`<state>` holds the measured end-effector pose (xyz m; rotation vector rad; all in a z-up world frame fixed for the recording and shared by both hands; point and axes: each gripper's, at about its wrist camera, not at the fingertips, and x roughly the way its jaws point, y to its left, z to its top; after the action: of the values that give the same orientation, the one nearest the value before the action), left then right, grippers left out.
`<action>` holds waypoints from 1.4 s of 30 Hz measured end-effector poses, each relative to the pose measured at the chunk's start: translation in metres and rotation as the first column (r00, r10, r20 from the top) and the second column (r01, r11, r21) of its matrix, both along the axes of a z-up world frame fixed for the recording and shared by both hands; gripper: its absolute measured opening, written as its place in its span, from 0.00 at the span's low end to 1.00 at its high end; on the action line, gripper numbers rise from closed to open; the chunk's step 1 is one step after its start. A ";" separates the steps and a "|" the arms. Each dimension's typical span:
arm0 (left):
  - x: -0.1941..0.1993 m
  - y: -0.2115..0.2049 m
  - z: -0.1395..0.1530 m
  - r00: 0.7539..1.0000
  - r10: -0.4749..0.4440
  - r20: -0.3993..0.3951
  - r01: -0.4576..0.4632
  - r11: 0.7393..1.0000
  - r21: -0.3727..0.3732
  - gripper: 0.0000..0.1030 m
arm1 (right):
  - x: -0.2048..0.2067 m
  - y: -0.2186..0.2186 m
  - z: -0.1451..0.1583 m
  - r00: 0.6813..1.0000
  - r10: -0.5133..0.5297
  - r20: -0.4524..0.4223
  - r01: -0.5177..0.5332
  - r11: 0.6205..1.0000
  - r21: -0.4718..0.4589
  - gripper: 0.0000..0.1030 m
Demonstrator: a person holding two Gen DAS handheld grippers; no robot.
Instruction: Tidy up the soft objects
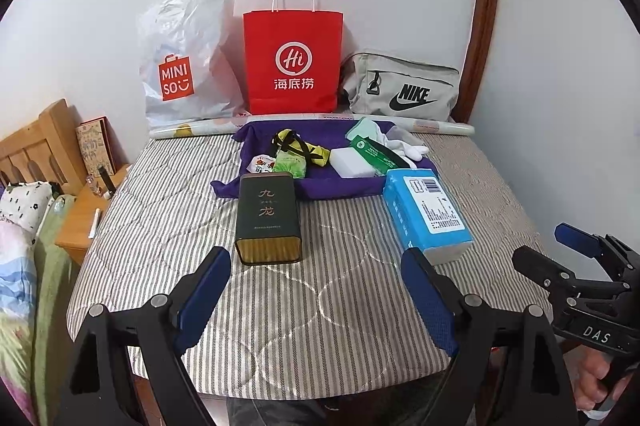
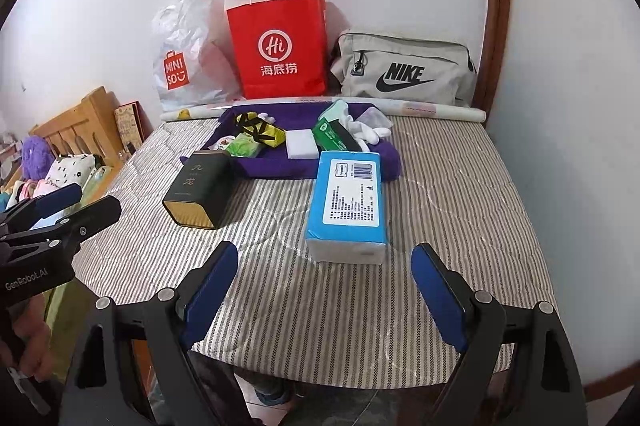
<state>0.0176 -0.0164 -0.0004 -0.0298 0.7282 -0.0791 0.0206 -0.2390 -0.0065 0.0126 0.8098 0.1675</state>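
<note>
A purple cloth tray (image 1: pixel 260 188) (image 2: pixel 280 168) lies at the back of the striped table and holds a yellow-black pouch (image 1: pixel 300 146), a green packet (image 1: pixel 290 164), a white sponge block (image 1: pixel 352 162), a green tissue pack (image 1: pixel 376 152) and white socks (image 1: pixel 404 144). A blue tissue pack (image 1: pixel 426 212) (image 2: pixel 348 200) lies in front of the tray at the right. A dark tin box (image 1: pixel 268 218) (image 2: pixel 202 188) lies at the left. My left gripper (image 1: pixel 316 290) is open and empty above the near table edge. My right gripper (image 2: pixel 326 290) is open and empty, short of the blue pack.
A red paper bag (image 1: pixel 294 60), a white Miniso plastic bag (image 1: pixel 182 66) and a grey Nike bag (image 1: pixel 404 86) stand against the back wall behind a rolled paper tube (image 1: pixel 436 126). A wooden headboard (image 1: pixel 36 146) and bedding are at the left.
</note>
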 end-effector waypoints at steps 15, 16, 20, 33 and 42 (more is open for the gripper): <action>-0.002 -0.001 -0.001 1.000 -0.003 -0.004 0.003 1.000 -0.004 0.84 | -0.004 0.000 0.001 1.000 0.008 0.003 -0.008 1.000 0.009 0.85; -0.002 -0.001 -0.001 1.000 -0.003 -0.005 0.003 1.000 -0.004 0.84 | -0.004 0.000 0.001 1.000 0.008 0.003 -0.008 1.000 0.008 0.85; -0.003 -0.001 -0.001 1.000 -0.004 -0.005 0.004 1.000 -0.002 0.84 | -0.006 0.002 0.001 1.000 0.011 0.006 -0.011 1.000 0.003 0.85; -0.005 -0.001 -0.001 1.000 0.002 -0.001 -0.002 1.000 -0.005 0.84 | -0.008 0.004 0.002 1.000 0.014 0.009 -0.014 1.000 0.004 0.85; -0.006 0.000 0.000 1.000 0.001 0.000 -0.001 1.000 -0.005 0.84 | -0.009 0.006 0.003 1.000 0.014 0.011 -0.014 1.000 0.002 0.85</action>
<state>0.0116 -0.0163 -0.0001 -0.0350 0.7275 -0.0796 0.0118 -0.2333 -0.0037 0.0075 0.7987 0.1815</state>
